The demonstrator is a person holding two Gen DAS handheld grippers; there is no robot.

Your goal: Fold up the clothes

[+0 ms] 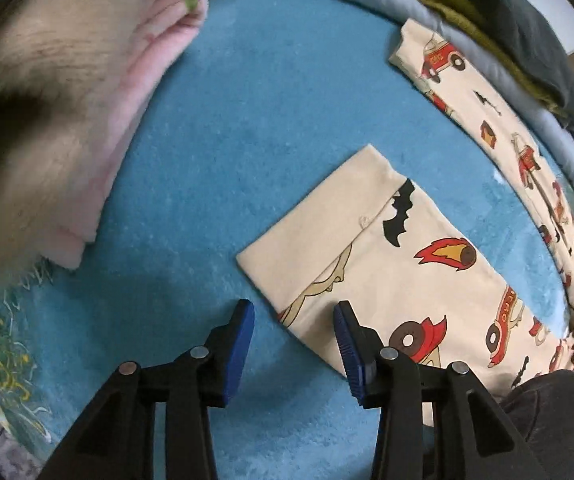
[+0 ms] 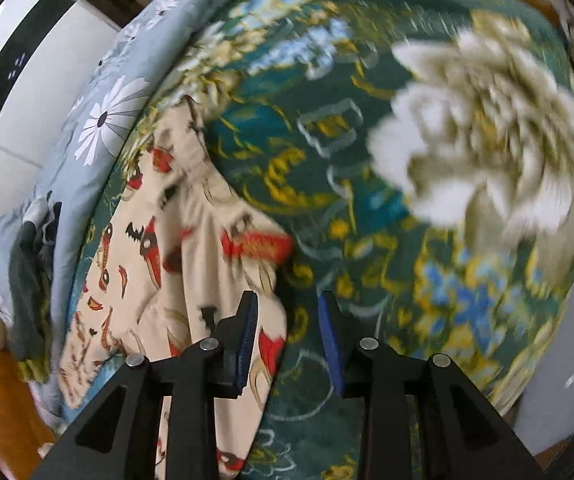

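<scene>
A cream garment printed with cars, bats and flames lies spread on a blue blanket. One leg end points toward my left gripper and the other stretches to the far right. My left gripper is open and empty, just above the near corner of the leg end. In the right wrist view the same cream garment lies rumpled at the left. My right gripper is open and empty, beside the garment's right edge, over a green floral blanket. That view is motion-blurred.
A folded pink and beige blanket lies at the left. Grey, olive and dark clothes are piled at the far right edge. A light blue daisy-print sheet and a white wall are to the left of the right gripper.
</scene>
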